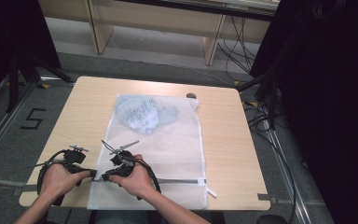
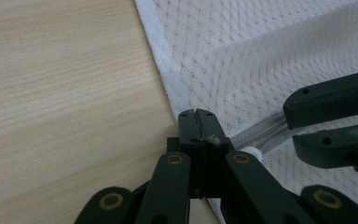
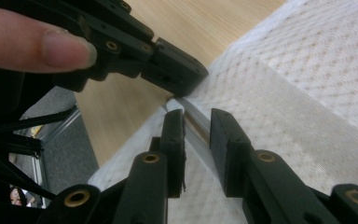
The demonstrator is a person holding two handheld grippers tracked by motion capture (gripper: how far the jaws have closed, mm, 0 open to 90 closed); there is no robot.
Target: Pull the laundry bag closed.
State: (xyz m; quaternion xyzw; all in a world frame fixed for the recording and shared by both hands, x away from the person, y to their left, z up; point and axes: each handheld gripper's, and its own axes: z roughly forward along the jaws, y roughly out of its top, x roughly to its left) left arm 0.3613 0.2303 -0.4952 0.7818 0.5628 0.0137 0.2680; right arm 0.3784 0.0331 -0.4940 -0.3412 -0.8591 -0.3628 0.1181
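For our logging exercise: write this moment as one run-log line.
left hand-held gripper: shut on mesh bag edge at zipper end | right hand-held gripper: open, jaws astride zipper | table: bag flat

1. The left hand grips the left gripper near the table's front edge, jaws pointing right and pressed together.
2. The right hand holds the right gripper just beside it, jaws pointing left and standing apart with a gap between them.
3. Both forearms enter from the bottom edge, converging slightly.
4. The two grippers' tips nearly meet.
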